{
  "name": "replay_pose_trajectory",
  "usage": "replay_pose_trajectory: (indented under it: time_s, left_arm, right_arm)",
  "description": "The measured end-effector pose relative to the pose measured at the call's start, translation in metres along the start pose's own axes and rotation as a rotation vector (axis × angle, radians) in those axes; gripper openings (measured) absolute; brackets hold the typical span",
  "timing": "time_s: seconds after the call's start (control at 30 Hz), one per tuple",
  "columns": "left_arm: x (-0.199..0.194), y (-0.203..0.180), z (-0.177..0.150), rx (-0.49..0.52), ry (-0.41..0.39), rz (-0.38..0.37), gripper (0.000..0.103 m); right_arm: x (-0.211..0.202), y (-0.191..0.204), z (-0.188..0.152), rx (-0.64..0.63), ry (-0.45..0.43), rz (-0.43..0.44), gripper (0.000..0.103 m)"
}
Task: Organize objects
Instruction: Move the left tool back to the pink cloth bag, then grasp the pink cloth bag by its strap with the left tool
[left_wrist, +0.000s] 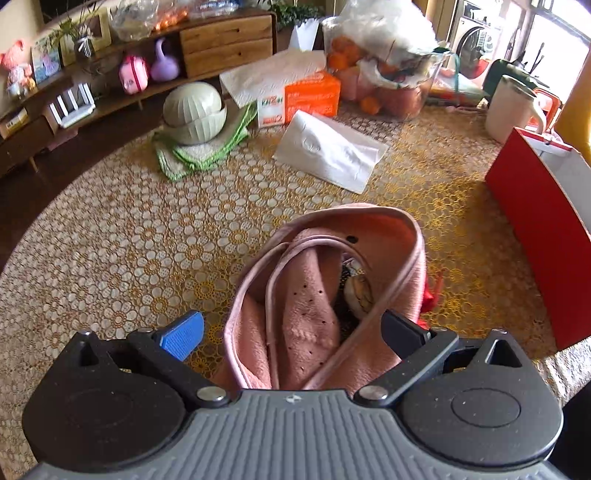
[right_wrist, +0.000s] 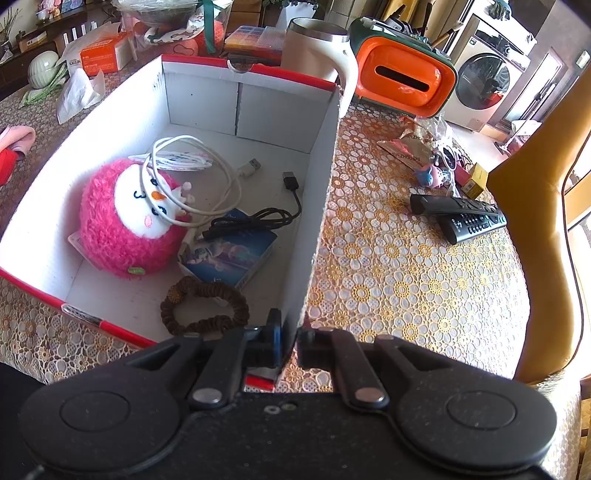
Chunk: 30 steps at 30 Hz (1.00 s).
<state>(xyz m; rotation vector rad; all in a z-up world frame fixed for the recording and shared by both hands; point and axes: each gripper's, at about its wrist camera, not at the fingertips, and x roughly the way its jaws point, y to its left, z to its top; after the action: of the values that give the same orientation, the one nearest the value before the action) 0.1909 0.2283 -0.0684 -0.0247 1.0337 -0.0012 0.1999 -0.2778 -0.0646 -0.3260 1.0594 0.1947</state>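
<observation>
While your left gripper (left_wrist: 291, 334) hangs over the pink pouch (left_wrist: 325, 280) with its jaws spread as wide as they go, nothing is in its hold: the blue pad (left_wrist: 183, 334) sits clear of the fabric on one side, and the dark finger (left_wrist: 402, 330) lies just beside the pouch's rim on the other. The pouch rests on the lace tablecloth (left_wrist: 110, 240), near the red box (left_wrist: 535, 240) to its right. Judge it as soft and light, a fleecy thing that will sag and fold rather than keep its shape, so pinch a doubled edge of the rim or the thin cord (left_wrist: 275, 273) running across the mouth; a grip on loose fleece alone may slip or spill what is inside. Something pale and rounded (left_wrist: 360, 291) lies in the opening, but you cannot tell what it is, and the near end of the pouch is cut off by the gripper body.

Further right, your right gripper (right_wrist: 290, 338) is nearly closed on the near corner of the box wall (right_wrist: 314, 221), steadying it. Inside the box lie a pink plush toy (right_wrist: 122, 221), a white cable (right_wrist: 192, 166), a black cable (right_wrist: 255, 218), a blue packet (right_wrist: 232, 254) and a brown scrunchie (right_wrist: 203, 306). Free floor shows toward the far wall, likely room for the pouch. The packet's print is too small to read, and the corner itself is hidden behind the fingers.
</observation>
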Motion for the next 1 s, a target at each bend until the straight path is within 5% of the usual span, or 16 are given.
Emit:
replay_pose_trajectory:
  time_s: [0.9, 0.97, 1.0]
  left_arm:
    - [0.066, 0.023, 0.001, -0.065, 0.132, -0.044, 0.102]
    - [0.064, 0.023, 0.001, -0.070, 0.126, -0.041, 0.096]
    - [0.062, 0.023, 0.001, -0.077, 0.124, -0.047, 0.084]
  right_arm:
    - [0.003, -0.002, 0.001, 0.002, 0.016, 0.006, 0.008]
    - [0.003, -0.002, 0.001, 0.003, 0.016, 0.006, 0.008]
    - [0.003, -0.002, 0.001, 0.004, 0.016, 0.005, 0.008]
